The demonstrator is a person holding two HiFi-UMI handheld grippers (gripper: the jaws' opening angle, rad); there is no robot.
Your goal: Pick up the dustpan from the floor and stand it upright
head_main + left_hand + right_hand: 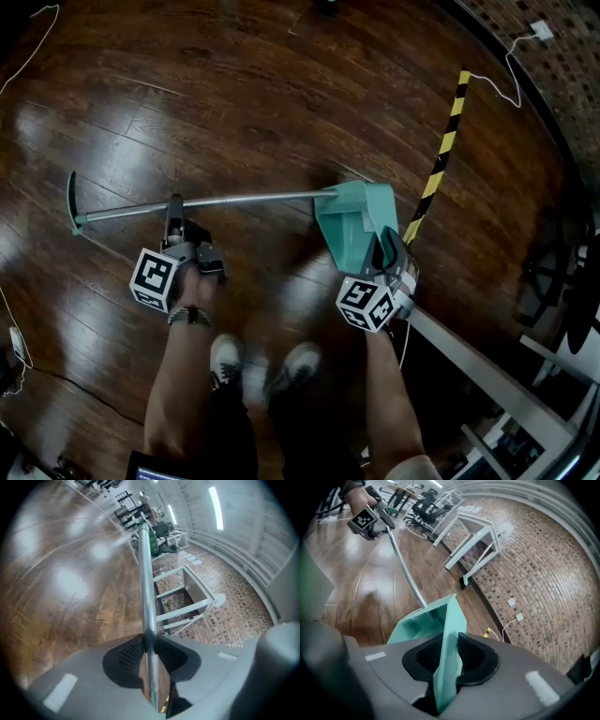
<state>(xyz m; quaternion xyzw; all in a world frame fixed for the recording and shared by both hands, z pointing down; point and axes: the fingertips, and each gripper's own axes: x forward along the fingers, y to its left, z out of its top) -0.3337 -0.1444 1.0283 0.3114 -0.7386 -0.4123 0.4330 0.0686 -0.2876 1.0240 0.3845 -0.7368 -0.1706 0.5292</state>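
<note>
The dustpan has a teal pan and a long metal handle that ends in a dark grip at the left. It lies roughly level in the head view, held by both grippers. My left gripper is shut on the handle, and the tube passes straight between its pads. My right gripper is shut on a side wall of the pan, with the thin teal edge pinched between its pads. The left gripper also shows far up the handle in the right gripper view.
A yellow-and-black striped strip crosses the dark wooden floor beside the pan. A white cable lies near the brick area at the right. A white table frame and office chairs stand beyond. The person's shoes are below the handle.
</note>
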